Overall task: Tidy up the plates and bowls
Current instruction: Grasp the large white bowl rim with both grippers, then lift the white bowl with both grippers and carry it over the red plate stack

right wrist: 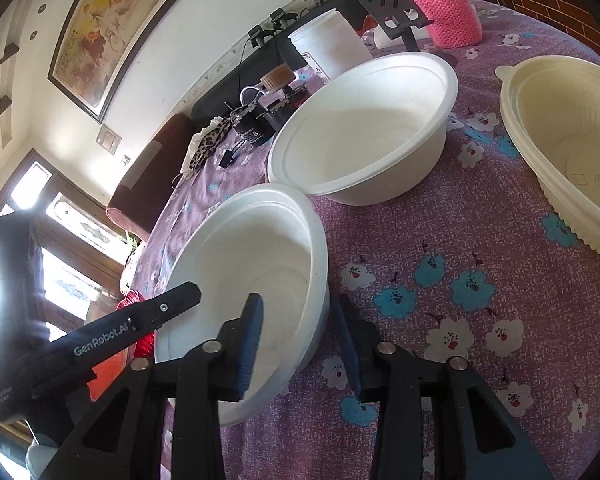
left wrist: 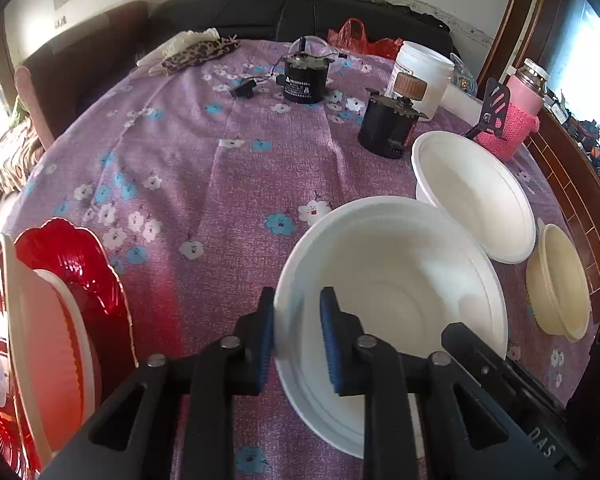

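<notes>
A white foam bowl sits on the purple flowered tablecloth; it also shows in the right wrist view. My left gripper straddles its left rim, one pad outside and one inside, jaws a little apart. My right gripper straddles its right rim the same way. A second white bowl stands just behind it. A cream ribbed bowl is at the right. A white plate lies on red plates at the left.
Behind the bowls stand two black motor-like devices, a white tub, a pink knitted jar and a black phone stand. A leopard-print cloth lies at the far edge. The table's wooden edge runs along the right.
</notes>
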Demonstrator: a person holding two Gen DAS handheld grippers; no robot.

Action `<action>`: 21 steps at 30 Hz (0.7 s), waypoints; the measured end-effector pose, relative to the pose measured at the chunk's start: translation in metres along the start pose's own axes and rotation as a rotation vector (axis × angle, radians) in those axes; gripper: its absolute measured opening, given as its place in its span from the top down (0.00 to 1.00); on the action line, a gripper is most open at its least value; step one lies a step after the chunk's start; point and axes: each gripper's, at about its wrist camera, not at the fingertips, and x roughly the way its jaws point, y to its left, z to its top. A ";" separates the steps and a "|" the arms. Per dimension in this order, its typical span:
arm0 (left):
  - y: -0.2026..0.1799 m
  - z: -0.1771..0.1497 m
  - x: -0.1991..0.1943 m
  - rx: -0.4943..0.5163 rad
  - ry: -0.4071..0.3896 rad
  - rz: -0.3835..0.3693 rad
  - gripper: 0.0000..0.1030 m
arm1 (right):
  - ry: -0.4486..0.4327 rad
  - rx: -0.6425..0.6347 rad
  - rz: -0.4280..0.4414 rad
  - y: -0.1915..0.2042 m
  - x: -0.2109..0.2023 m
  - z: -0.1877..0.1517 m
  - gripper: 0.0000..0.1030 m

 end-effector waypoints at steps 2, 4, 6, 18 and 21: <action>0.001 -0.003 -0.004 -0.007 -0.011 -0.009 0.84 | 0.004 0.003 -0.010 -0.001 0.002 0.000 0.74; 0.001 -0.005 -0.008 -0.005 -0.018 -0.015 0.84 | 0.003 0.006 -0.015 -0.002 0.001 0.000 0.77; 0.000 -0.008 -0.012 -0.001 -0.031 -0.014 0.84 | -0.004 0.007 -0.016 -0.003 -0.001 0.000 0.80; 0.004 -0.025 -0.061 -0.008 -0.149 -0.030 0.84 | -0.088 -0.069 -0.006 0.025 -0.028 -0.006 0.84; 0.011 -0.028 -0.078 -0.021 -0.182 -0.049 0.84 | -0.096 -0.092 -0.003 0.037 -0.037 -0.011 0.84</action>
